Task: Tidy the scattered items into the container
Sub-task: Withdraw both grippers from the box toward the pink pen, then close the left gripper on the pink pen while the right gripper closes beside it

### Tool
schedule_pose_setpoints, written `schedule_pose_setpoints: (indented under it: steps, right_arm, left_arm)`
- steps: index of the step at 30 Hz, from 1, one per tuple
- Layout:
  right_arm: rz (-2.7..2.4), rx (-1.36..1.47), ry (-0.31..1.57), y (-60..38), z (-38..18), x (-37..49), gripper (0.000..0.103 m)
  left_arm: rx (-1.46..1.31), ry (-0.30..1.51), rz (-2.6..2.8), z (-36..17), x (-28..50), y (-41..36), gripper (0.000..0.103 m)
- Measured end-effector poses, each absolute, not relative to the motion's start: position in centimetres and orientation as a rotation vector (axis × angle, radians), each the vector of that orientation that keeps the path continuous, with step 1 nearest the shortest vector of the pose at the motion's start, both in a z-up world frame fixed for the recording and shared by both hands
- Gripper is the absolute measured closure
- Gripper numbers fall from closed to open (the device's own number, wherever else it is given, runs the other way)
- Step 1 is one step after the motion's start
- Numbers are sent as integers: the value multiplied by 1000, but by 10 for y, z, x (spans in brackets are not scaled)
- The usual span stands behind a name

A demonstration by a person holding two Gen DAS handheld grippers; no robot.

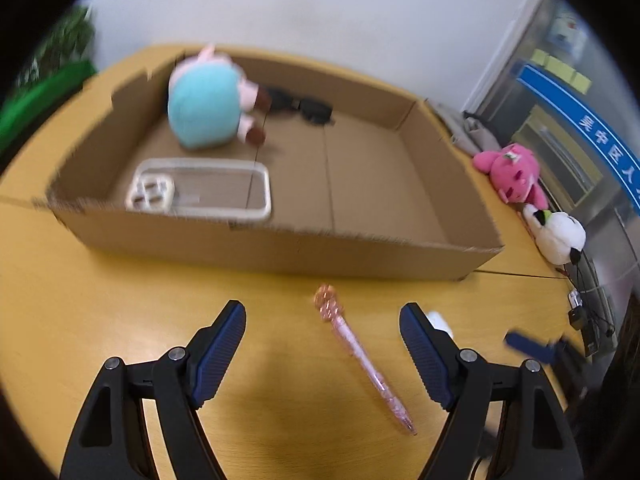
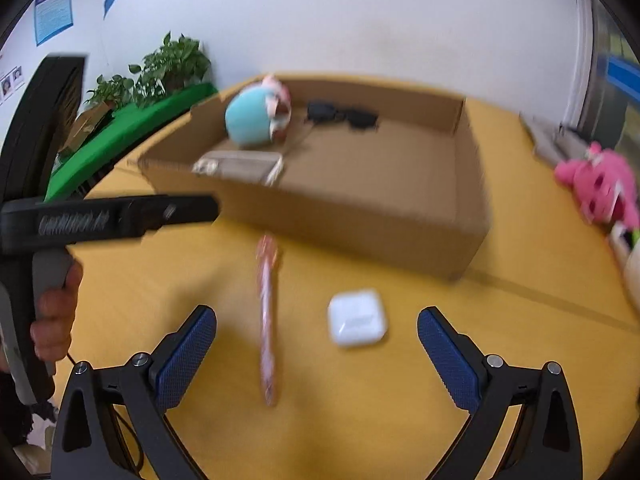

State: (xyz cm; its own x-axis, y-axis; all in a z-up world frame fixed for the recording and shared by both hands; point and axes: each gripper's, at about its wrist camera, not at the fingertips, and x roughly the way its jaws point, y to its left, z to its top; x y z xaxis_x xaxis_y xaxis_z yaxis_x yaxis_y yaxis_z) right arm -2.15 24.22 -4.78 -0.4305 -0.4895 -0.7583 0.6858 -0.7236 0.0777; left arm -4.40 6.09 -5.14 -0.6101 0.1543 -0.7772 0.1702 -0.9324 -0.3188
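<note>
We hold two tongs low over a yellow worktop (image 1: 100, 280), both spread wide w/ nothing between the pads. The left tongs (image 1: 322, 344) frame a pink pen (image 1: 360, 354) lying flat on the worktop, nearer the right-hand pad. Its long axis runs diagonally: ornamented cap end points away from us twd the cardboard box (image 1: 280, 248), writing tip points back and to the right. The right tongs (image 2: 318, 350) frame a small white case (image 2: 357, 317), right of centre in the gap, w/ the same pen just left of it.

Inside the box, beyond both tongs: a teal plush toy (image 1: 204, 108), a white tray (image 1: 200, 190), dark sunglasses (image 1: 308, 110). A pink plush (image 1: 514, 174) and a white plush (image 1: 560, 234) sit outside, far right.

Step, as we judge it: approach before pickup, approx. half the items left. Next move prob. needs the left tongs turned across the pen's axis, then lowered and closed on the barrel.
</note>
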Motion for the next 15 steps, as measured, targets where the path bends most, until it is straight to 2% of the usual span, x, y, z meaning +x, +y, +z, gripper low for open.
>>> schedule_pose_setpoints:
  steps: [4,7,10,13,14,15]
  right_arm:
    - [-2117,1070,322,229,-74,-7,3]
    - [-2102,1077,322,222,-84,-3,6]
    - [-2112,1082,345,217,-92,-4,15]
    - [-2118,1100,353,214,-99,-5,23]
    - [-2113,1108,363,213,-103,-5,27]
    - [-2107,1116,379,210,-106,-4,36]
  left_arm:
    - [1474,660,-2699,-73,-55,61,26]
    - [1524,671,-2676,-83,-65,66,36]
    - [1580,687,-2635,-93,-72,70,47]
    - [1597,704,-2600,-101,-75,72,51]
    - [1601,697,-2593,-102,-75,73,52]
    - [1600,699,-2589,-101,-75,73,54]
